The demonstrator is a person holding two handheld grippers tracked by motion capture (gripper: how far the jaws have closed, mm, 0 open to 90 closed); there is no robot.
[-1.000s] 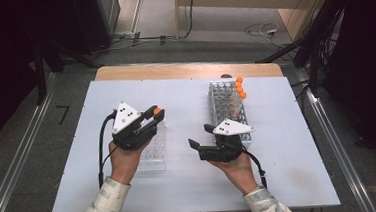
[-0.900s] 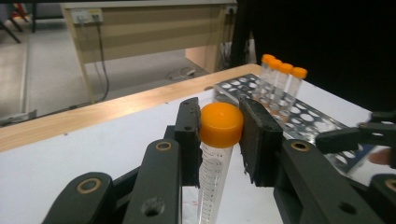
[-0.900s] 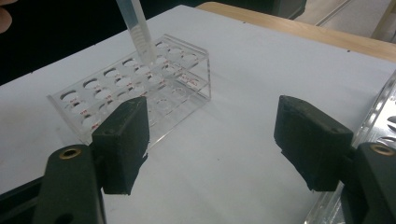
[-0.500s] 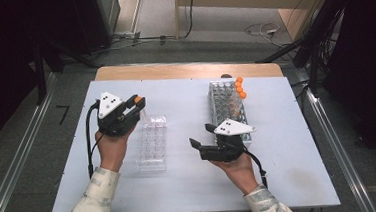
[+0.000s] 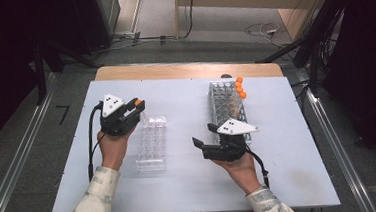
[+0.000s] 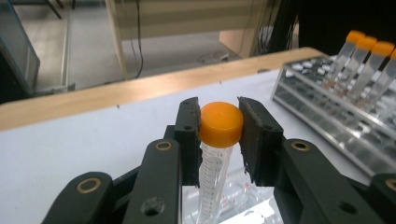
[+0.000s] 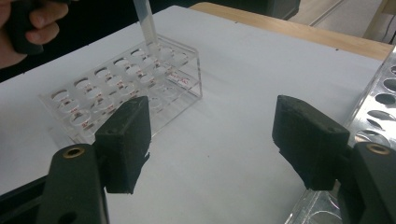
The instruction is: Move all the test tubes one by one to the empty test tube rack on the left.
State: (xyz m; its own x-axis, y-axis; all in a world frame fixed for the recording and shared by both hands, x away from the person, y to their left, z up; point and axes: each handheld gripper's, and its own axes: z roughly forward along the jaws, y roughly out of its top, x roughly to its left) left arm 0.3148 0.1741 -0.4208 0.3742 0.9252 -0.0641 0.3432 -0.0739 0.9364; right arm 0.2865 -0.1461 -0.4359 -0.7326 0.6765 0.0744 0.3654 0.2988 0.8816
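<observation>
Right now my left tongs (image 6: 219, 126) grip the orange-capped tube (image 6: 215, 154) by its cap, upright over the clear rack's (image 5: 151, 143) far end; my right tongs (image 7: 210, 140) rest wide open, holding nothing, beside the metal rack (image 5: 226, 103).

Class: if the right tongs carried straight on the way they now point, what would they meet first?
Probably the clear plastic tube rack: the open right tongs point across bare white table towards it, though depth is uncertain.
</observation>
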